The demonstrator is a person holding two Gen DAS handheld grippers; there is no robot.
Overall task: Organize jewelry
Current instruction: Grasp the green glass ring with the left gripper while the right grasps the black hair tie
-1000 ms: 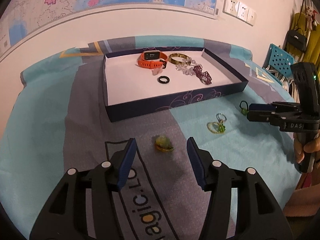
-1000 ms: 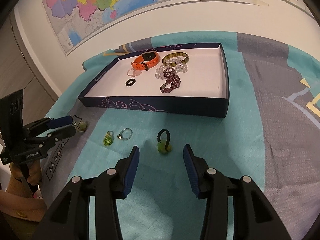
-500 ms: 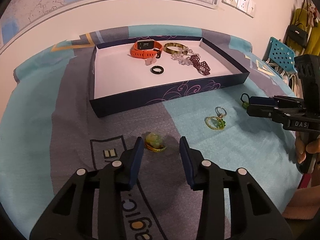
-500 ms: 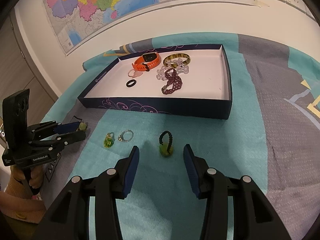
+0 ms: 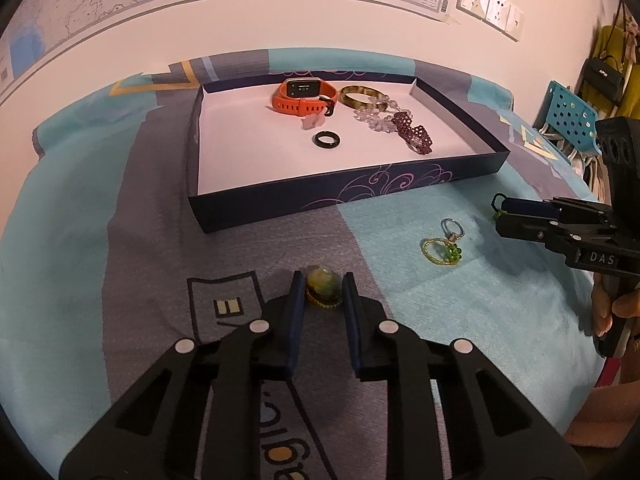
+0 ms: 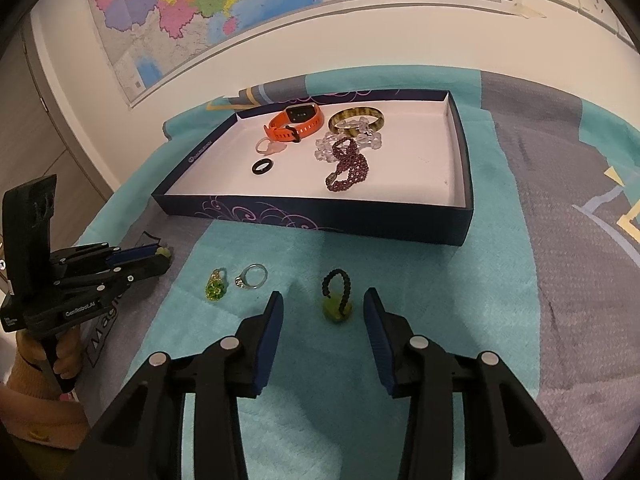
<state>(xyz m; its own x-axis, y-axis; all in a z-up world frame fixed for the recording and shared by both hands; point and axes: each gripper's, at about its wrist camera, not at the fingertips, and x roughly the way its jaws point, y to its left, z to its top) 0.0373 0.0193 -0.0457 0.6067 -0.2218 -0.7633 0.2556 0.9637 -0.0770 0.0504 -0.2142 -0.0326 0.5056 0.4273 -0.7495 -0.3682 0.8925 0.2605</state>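
My left gripper point(image 5: 322, 294) is shut on a green stone ring point(image 5: 323, 288) that rests on the cloth. My right gripper point(image 6: 323, 314) is open, with a green pendant on a black bead loop point(image 6: 337, 295) lying between its fingers. A silver ring point(image 6: 253, 276) and a green bead ring point(image 6: 216, 286) lie on the cloth to its left. The dark blue tray point(image 5: 320, 204) holds an orange watch point(image 5: 304, 96), a bangle point(image 5: 360, 96), a black ring point(image 5: 327, 139), clear beads and a dark red bracelet point(image 5: 414, 134).
The table is covered by a teal and grey cloth point(image 5: 120, 240). A wall with a map point(image 6: 240, 8) stands behind the tray. A blue chair point(image 5: 570, 118) stands at the far right. The left gripper also shows in the right wrist view point(image 6: 156, 254).
My left gripper has moved forward to the green stone ring and closed on it. My right gripper has edged closer to the pendant and stayed open.
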